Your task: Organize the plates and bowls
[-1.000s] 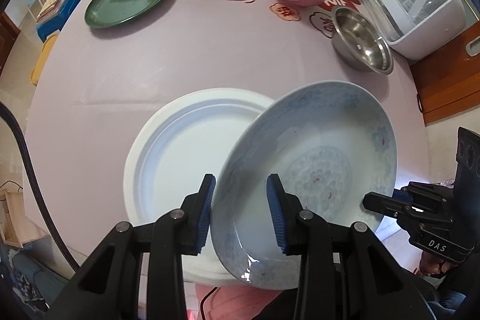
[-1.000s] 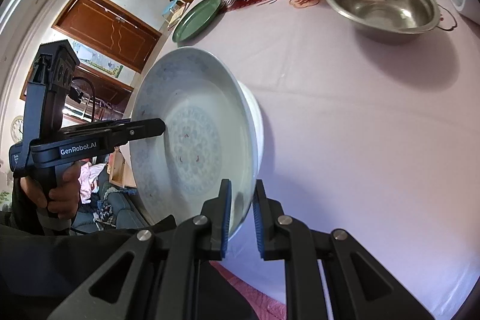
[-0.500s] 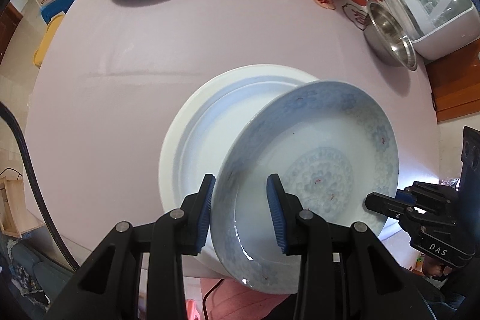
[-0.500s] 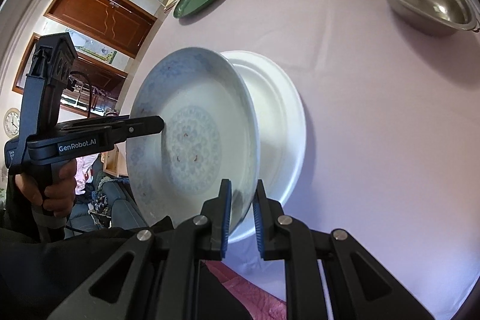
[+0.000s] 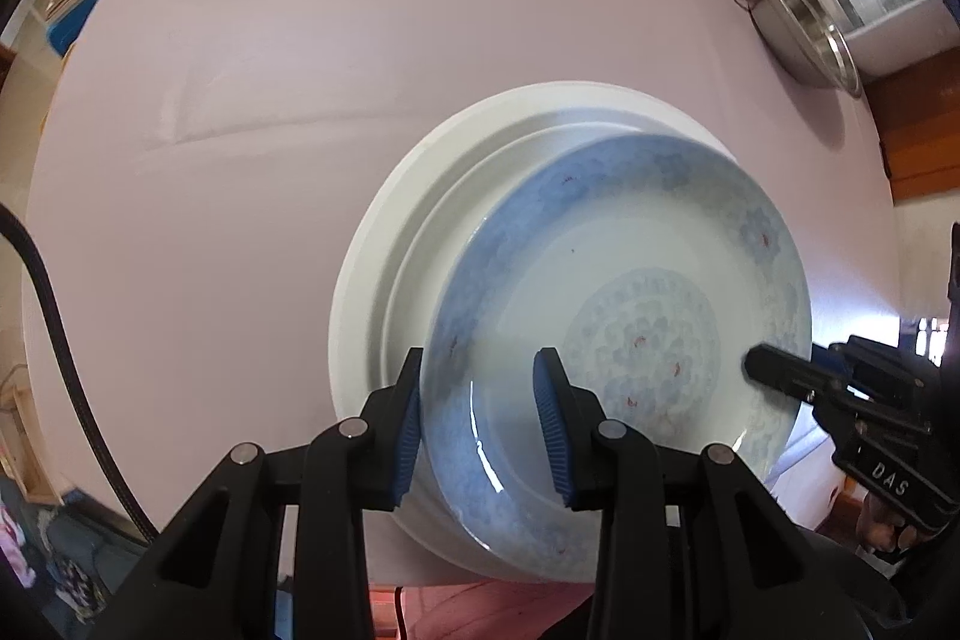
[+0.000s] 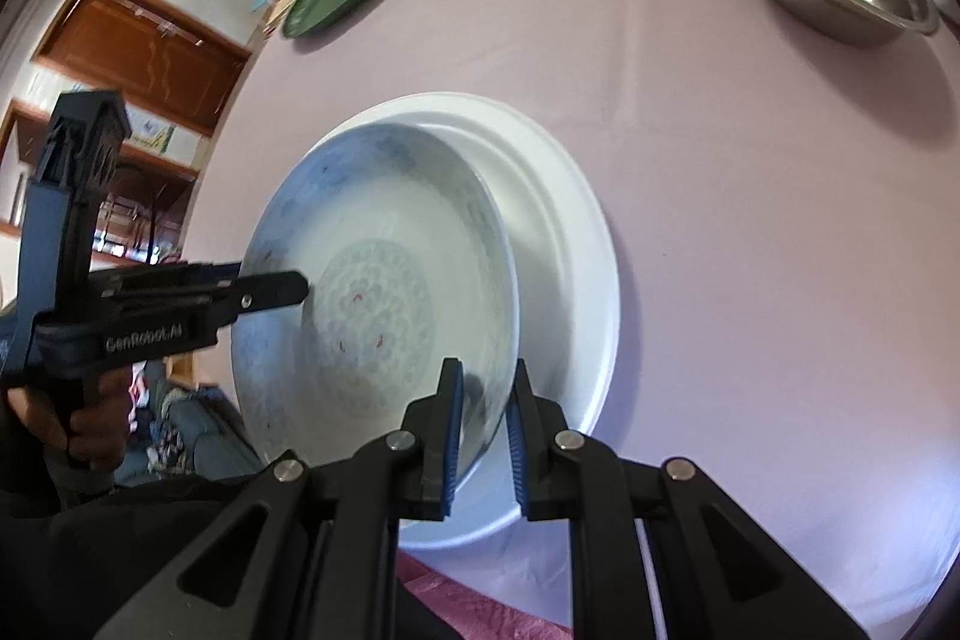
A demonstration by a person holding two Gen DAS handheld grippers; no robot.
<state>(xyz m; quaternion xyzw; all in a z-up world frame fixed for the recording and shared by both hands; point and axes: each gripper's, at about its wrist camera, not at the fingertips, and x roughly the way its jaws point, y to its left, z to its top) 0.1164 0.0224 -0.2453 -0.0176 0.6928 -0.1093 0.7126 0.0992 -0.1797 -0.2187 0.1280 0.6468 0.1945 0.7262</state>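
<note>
Both the left gripper (image 5: 477, 424) and right gripper (image 6: 483, 436) have their fingers clamped on opposite rims of the blue-patterned plate (image 5: 624, 334), tilted just above the white plate (image 5: 384, 292). Uneven release could drop one edge, chipping either.

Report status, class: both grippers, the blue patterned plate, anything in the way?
Left gripper and right gripper each shut on blue patterned plate. Plate tilted over white plate. Nothing blocking.
</note>
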